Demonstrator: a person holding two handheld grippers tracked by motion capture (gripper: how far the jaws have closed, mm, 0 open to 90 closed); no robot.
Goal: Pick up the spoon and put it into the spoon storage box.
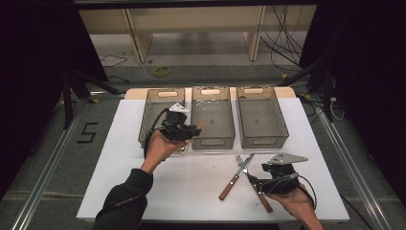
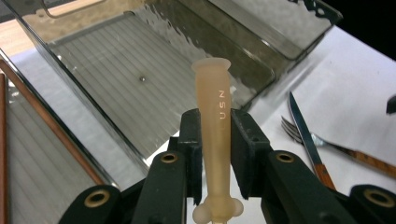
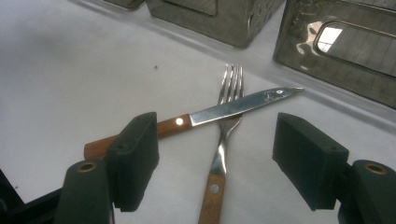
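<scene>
Spoon [image 2: 214,130]: clamped in your left gripper [image 2: 215,154], over middle bin [image 2: 154,88].
Right gripper [image 3: 217,158]: released.
Left: knife [image 3: 233,108], fork [image 3: 224,135], worktop's near right.

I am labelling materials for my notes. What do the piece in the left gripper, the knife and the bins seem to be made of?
Piece in the left gripper: looks like matte, translucent beige plastic or resin, with raised letters.
Knife: shiny metal blade that reflects light; reddish-brown handle with a rivet, probably wood.
Bins: smoky clear plastic, glossy; the ribbed floor shows through.
</scene>
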